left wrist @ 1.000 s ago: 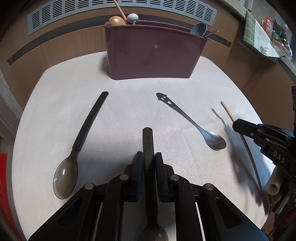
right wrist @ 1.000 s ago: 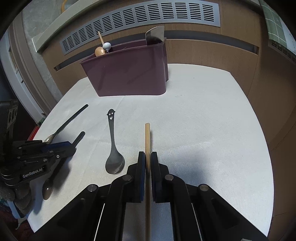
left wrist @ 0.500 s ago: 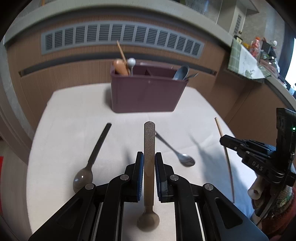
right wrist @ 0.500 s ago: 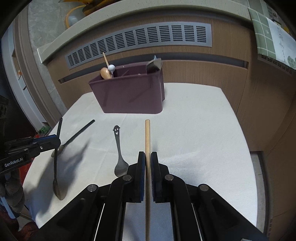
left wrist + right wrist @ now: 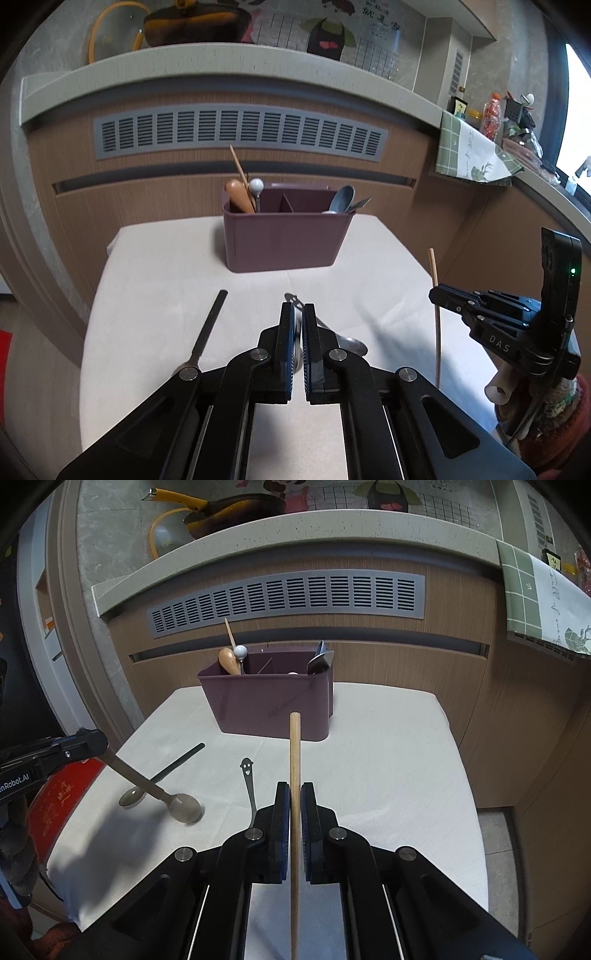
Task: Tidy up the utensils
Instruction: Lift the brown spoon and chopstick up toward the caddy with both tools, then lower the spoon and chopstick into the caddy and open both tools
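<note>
A: Utensils, where are they?
B: Four are out of the holder, which stands at the table's far edge. A black spoon lies flat toward the left edge. A steel spoon with a smiling face cut in its handle lies mid-table, handle toward the holder.
A: And the other two?
B: The right gripper is clamped on a chopstick, which points ahead at the holder, clear of the table. A brown spoon slants down from the tips of the left gripper, bowl lowest, near the left edge.
A: Is that one gripped?
B: Its jaws have just been closing and are together. Its own camera shows no handle ahead of the pads. The right camera shows the handle's end meeting the tips. Whether the pads pinch it I cannot tell, nor whether the bowl touches the table.
A: Inside the holder?
B: Wooden handles and a white knob at its left end, a blue spoon at its right
</note>
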`<state>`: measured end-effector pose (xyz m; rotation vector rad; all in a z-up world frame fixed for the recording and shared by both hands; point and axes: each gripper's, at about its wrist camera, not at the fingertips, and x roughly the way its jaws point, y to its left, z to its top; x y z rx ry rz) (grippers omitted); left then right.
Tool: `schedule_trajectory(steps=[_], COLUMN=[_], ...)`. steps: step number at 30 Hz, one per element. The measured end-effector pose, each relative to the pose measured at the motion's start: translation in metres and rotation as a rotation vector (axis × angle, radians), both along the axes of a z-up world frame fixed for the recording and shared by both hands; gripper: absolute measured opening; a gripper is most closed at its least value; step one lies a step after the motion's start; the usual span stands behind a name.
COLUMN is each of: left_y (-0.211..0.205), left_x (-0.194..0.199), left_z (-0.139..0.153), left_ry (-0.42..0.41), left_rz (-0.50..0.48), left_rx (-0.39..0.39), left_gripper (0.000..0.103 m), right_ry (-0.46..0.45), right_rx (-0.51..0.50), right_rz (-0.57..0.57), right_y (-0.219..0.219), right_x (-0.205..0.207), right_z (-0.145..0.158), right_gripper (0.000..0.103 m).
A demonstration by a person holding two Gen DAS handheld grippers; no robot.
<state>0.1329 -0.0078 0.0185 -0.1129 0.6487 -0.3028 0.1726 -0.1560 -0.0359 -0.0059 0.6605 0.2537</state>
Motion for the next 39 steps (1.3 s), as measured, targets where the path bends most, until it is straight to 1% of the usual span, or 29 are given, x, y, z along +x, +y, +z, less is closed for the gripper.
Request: schedule_trajectory(steps=[6, 9, 12, 15, 16, 18, 19, 20, 21, 23, 28, 32, 36, 39], left_y=[0.001, 0.001, 0.0, -0.002, -0.002, -0.005, -0.007, -0.009, -0.013, -0.018, -0.029, -0.041, -0.041, -0.035], left_x=[-0.007, -0.007, -0.001, 0.01, 0.012, 0.017, 0.018, 0.018, 0.018, 0.02, 0.026, 0.029, 0.029, 0.031], left_z=[0.007, 0.008, -0.003, -0.028, -0.037, -0.059, -0.068, -0.076, -0.086, -0.096, -0.106, -0.113, -0.111, -0.11], left_ry=[-0.022, -0.016, 0.044, 0.123, 0.149, 0.211, 0.228, 0.241, 0.256, 0.275, 0.275, 0.271, 0.266, 0.281], left_rz=[0.003, -0.002, -0.036, -0.098, -0.117, -0.15, -0.159, -0.168, -0.174, -0.171, -0.161, -0.154, -0.131, -0.099], left_rx=[0.004, 0.005, 0.01, 0.001, -0.003, 0.017, 0.038, 0.065, 0.095, 0.123, 0.155, 0.248, 0.255, 0.216], left_gripper=[0.002, 0.002, 0.004, 0.006, 0.008, 0.023, 0.035, 0.04, 0.04, 0.04, 0.04, 0.04, 0.04, 0.037], right_ry=[-0.016, -0.026, -0.023, -0.016, -0.014, -0.013, -0.015, -0.016, -0.017, -0.015, -0.018, -0.025, -0.025, -0.029], right_rx=[-0.004, -0.008, -0.005, 0.002, 0.004, 0.008, 0.007, 0.007, 0.011, 0.019, 0.023, 0.018, 0.023, 0.024], right_rz=[0.001, 0.004, 0.004, -0.002, -0.004, -0.002, -0.002, -0.002, -0.003, -0.006, -0.005, -0.009, -0.013, -0.008], right_y=[0.002, 0.002, 0.001, -0.002, -0.003, -0.004, -0.005, -0.006, -0.007, -0.009, -0.007, -0.007, -0.008, -0.007], right_x=[-0.004, -0.006, -0.007, -0.006, -0.006, -0.007, -0.007, -0.008, -0.008, -0.007, -0.009, -0.01, -0.01, -0.011], right_z=[0.005, 0.008, 0.008, 0.007, 0.006, 0.005, 0.005, 0.005, 0.006, 0.006, 0.007, 0.008, 0.007, 0.009], right_gripper=[0.006, 0.006, 0.006, 0.006, 0.006, 0.006, 0.006, 0.006, 0.006, 0.006, 0.006, 0.006, 0.006, 0.006])
